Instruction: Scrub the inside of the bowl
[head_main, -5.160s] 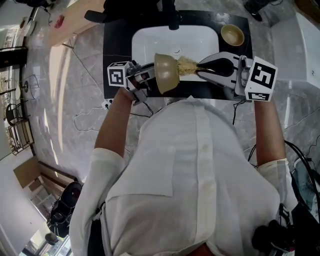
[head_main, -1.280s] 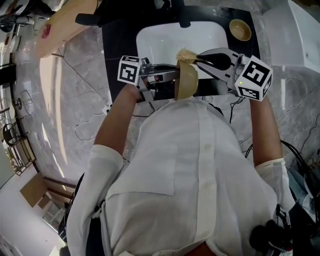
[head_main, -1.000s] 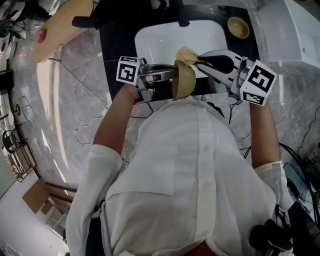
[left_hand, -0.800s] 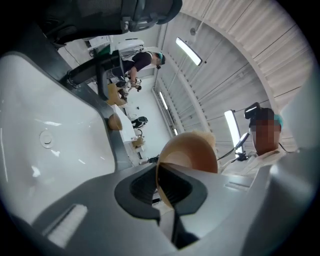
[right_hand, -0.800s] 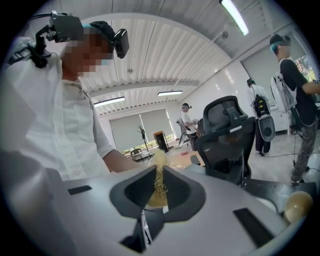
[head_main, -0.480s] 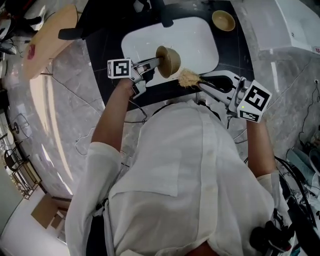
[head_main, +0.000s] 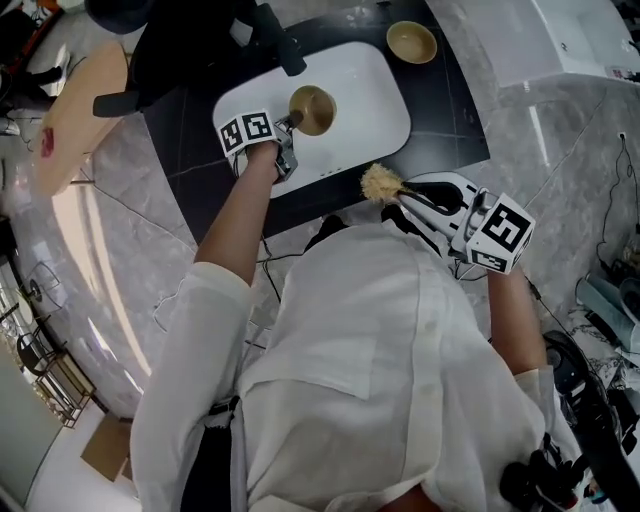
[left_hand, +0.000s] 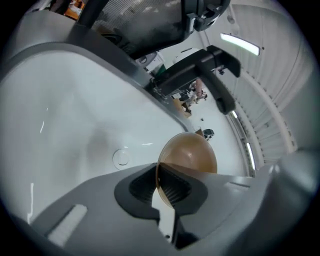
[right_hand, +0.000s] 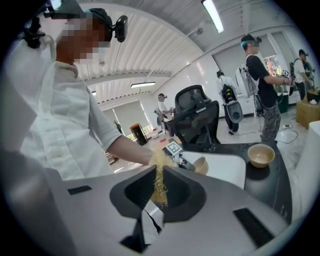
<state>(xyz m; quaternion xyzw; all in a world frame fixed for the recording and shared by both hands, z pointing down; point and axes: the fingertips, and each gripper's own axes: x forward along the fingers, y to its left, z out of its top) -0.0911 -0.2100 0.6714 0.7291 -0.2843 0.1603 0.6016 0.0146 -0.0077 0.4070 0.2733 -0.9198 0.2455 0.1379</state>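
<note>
In the head view my left gripper (head_main: 290, 122) is shut on the rim of a tan bowl (head_main: 312, 108), which it holds low inside the white sink (head_main: 375, 105). The left gripper view shows that rim pinched between the pads, with the brown bowl (left_hand: 190, 150) beyond my left gripper (left_hand: 161, 187). A straw-coloured fibre scrubber (head_main: 378, 183) is clamped in my right gripper (head_main: 402, 196), above the counter's near edge and well apart from the bowl. In the right gripper view the scrubber (right_hand: 160, 180) fills the gap of my right gripper (right_hand: 159, 194).
A second tan bowl (head_main: 412, 41) stands on the black counter (head_main: 450, 120) at the sink's far right. A black faucet (head_main: 280, 45) reaches over the sink's back, and the drain (left_hand: 121, 158) lies in the basin. Several people and a black chair (right_hand: 197, 120) are behind the counter.
The left gripper carried the bowl away from the scrubber and down into the sink. The right gripper drew back with the scrubber toward the counter's near edge, so bowl and scrubber are now apart.
</note>
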